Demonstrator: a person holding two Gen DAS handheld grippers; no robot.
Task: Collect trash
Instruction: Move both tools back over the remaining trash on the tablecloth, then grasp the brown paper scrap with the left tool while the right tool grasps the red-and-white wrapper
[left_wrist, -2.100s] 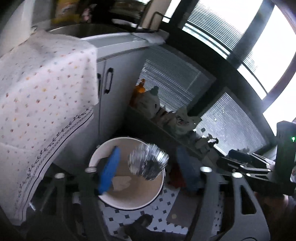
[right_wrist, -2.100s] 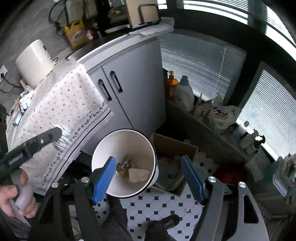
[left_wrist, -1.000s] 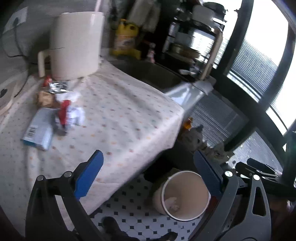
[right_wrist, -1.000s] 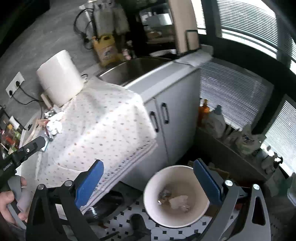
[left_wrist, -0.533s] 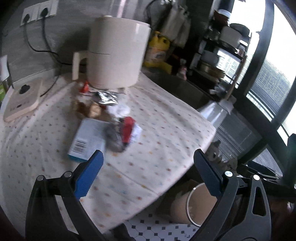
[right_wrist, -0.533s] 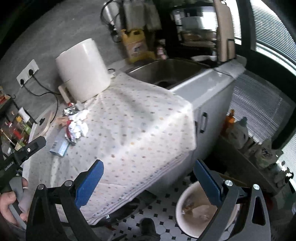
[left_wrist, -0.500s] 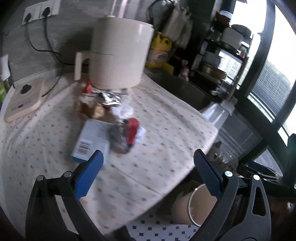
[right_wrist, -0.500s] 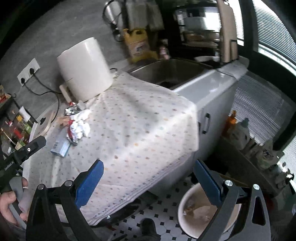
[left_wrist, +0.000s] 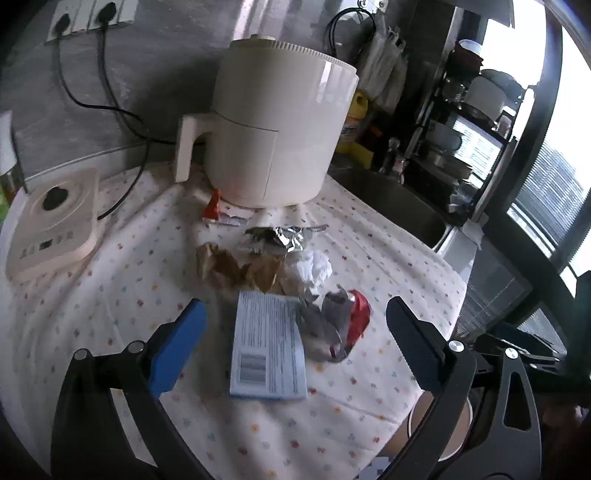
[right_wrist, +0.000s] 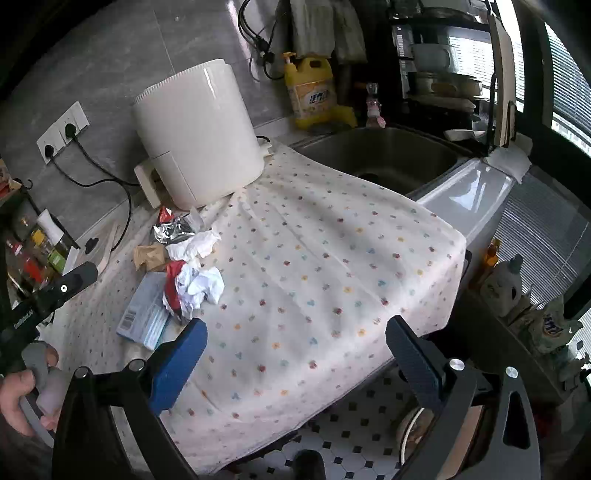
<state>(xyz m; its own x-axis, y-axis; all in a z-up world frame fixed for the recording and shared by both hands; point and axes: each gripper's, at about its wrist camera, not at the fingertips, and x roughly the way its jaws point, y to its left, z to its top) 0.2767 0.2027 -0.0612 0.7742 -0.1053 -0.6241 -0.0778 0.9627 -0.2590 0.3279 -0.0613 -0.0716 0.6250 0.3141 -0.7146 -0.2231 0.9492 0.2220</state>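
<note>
A pile of trash lies on the dotted cloth: a pale blue box (left_wrist: 267, 349), a grey and red wrapper (left_wrist: 338, 325), white crumpled paper (left_wrist: 314, 269), brown paper (left_wrist: 236, 267), silver foil (left_wrist: 280, 236) and a red scrap (left_wrist: 213, 206). My left gripper (left_wrist: 295, 339) is open and empty, low over the blue box. My right gripper (right_wrist: 295, 354) is open and empty over the cloth, right of the pile (right_wrist: 184, 273). The white bin (right_wrist: 417, 432) stands on the floor, partly hidden.
A white air fryer (left_wrist: 280, 129) stands behind the pile. A white scale (left_wrist: 55, 225) lies at the left. The sink (right_wrist: 384, 155) and a yellow bottle (right_wrist: 314, 92) are at the right. The cloth's edge (right_wrist: 443, 295) drops to a tiled floor.
Both grippers have swung up from the bin on the floor to the countertop. The left gripper dropped its foil into the bin and now hovers over the trash pile.
</note>
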